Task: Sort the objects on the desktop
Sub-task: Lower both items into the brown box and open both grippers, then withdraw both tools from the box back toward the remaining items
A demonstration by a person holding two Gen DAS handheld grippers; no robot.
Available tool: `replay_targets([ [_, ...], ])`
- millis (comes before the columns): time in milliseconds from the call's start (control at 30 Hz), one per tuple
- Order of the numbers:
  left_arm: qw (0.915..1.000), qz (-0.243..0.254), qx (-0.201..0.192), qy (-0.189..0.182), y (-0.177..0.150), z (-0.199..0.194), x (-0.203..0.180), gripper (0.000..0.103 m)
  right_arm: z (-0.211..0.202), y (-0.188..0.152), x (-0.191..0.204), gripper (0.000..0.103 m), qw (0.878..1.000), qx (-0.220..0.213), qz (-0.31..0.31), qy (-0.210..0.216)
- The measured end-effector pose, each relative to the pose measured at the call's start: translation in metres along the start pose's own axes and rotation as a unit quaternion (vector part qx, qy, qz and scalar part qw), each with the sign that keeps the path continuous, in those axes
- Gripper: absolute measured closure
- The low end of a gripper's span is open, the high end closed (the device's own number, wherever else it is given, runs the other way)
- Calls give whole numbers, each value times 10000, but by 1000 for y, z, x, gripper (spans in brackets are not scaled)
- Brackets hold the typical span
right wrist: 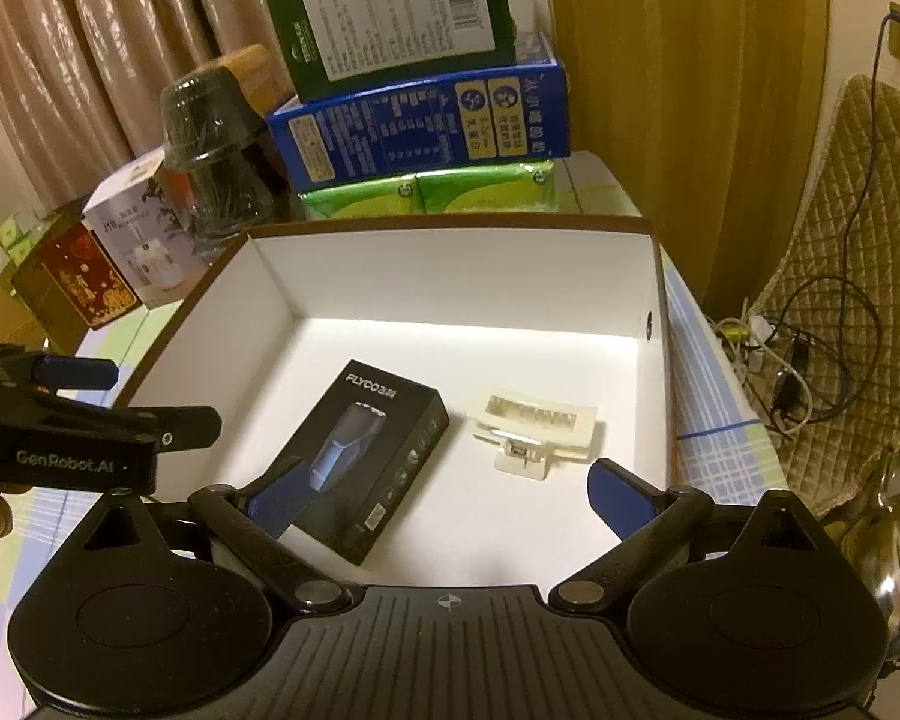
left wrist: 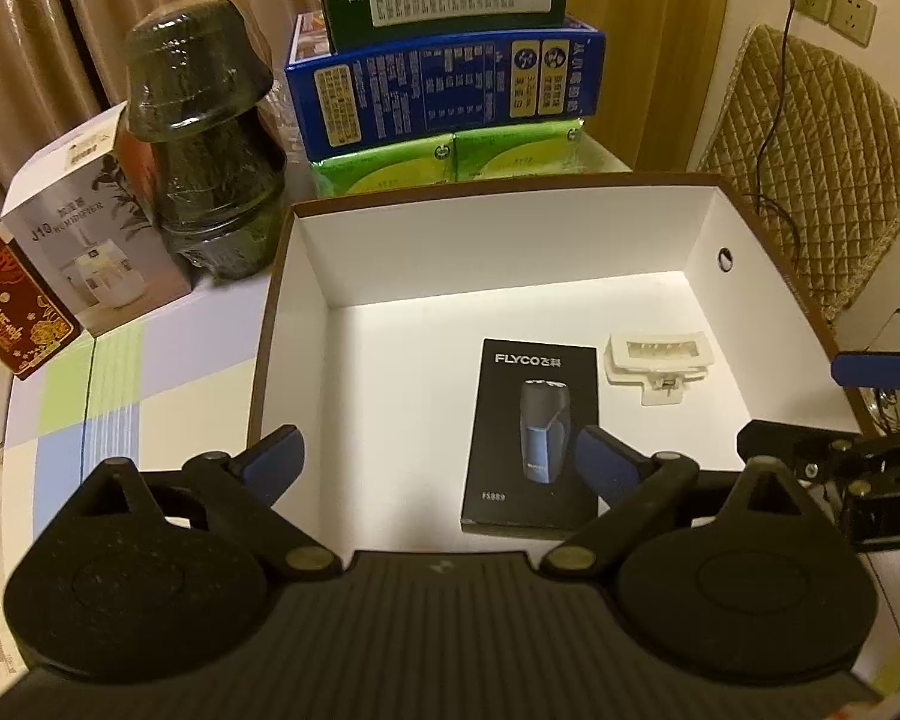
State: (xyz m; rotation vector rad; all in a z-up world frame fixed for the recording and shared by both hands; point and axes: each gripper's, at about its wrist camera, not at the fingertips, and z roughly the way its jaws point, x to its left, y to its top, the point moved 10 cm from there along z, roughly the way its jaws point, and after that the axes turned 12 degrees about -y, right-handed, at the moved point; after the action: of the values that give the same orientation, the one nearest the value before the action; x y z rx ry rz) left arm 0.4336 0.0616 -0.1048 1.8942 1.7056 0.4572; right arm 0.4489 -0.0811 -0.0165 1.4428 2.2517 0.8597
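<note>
Both grippers wide, empty, over open box.
Left gripper [left wrist: 438,462] and right gripper [right wrist: 444,498] spread wide; black shaver box [left wrist: 531,438] flat beside cream clip [left wrist: 660,363] inside white cardboard box [left wrist: 510,252]; stacked cartons [left wrist: 444,90] behind.

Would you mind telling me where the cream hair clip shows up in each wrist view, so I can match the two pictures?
Left wrist view: the cream hair clip lies right of centre on the box floor, right of the black FLYCO shaver box.
Right wrist view: the clip lies centre-right, again right of the shaver box.
Shared landmark: the round hole in the white box's right wall.
</note>
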Motion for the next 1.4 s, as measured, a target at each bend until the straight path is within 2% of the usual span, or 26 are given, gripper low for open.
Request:
replay_targets([
  [633,9995,-131,-276,60,-35,-62,-18,6,-63,-24,11,6,9990,-365,-130,211],
  [1400,9987,-413,-278,86,-128,-130,-50,6,-130,-91,7,6,9974,-449,-425,368],
])
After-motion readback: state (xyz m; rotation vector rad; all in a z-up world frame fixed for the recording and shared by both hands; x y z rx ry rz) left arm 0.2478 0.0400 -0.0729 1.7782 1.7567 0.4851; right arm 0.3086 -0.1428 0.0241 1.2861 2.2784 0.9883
